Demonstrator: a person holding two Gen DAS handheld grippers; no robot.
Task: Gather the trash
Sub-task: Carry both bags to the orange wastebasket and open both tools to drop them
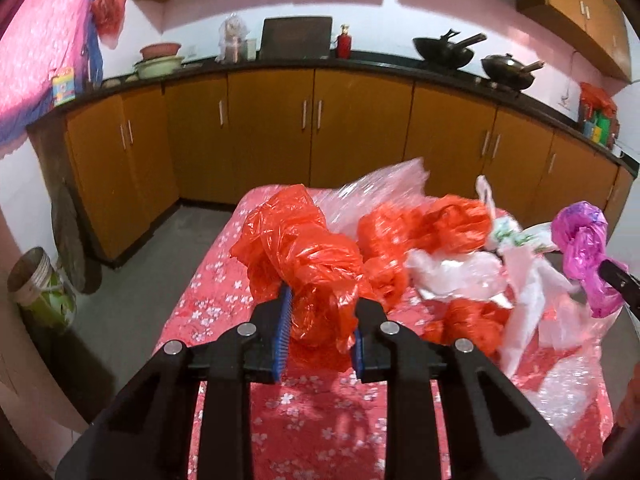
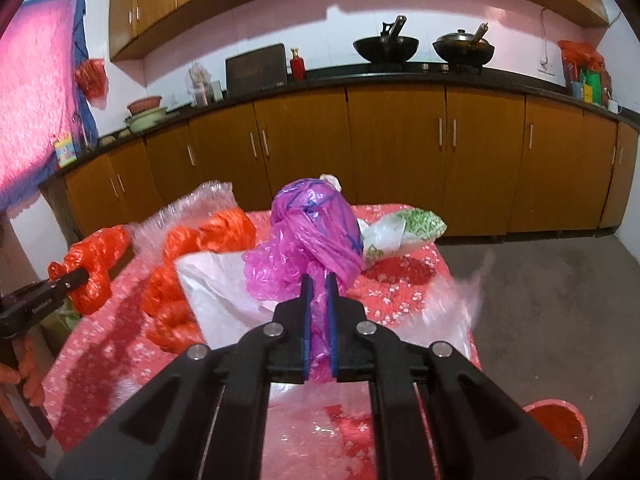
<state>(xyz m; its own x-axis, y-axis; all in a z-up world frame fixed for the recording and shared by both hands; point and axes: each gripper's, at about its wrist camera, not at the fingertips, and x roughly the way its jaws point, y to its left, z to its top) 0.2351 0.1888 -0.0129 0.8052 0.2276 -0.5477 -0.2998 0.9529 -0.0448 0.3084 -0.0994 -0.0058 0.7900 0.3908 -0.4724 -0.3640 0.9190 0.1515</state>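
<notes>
My left gripper (image 1: 320, 320) is shut on a crumpled orange plastic bag (image 1: 304, 256) and holds it above the table with the red flowered cloth (image 1: 320, 408). It also shows at the left of the right wrist view (image 2: 90, 268). My right gripper (image 2: 319, 304) is shut on a knotted purple plastic bag (image 2: 316, 232), lifted above the table; this bag shows at the right of the left wrist view (image 1: 584, 252). More orange bags (image 1: 424, 224), a white bag (image 2: 216, 280), clear bubble wrap (image 2: 184, 208) and a green-and-white bag (image 2: 404, 232) lie on the table.
A red bucket (image 2: 556, 428) stands on the floor at the table's right. A green bucket (image 1: 44, 292) stands on the floor at the left wall. Brown kitchen cabinets (image 2: 392, 152) with woks (image 2: 386, 46) on the counter run behind the table.
</notes>
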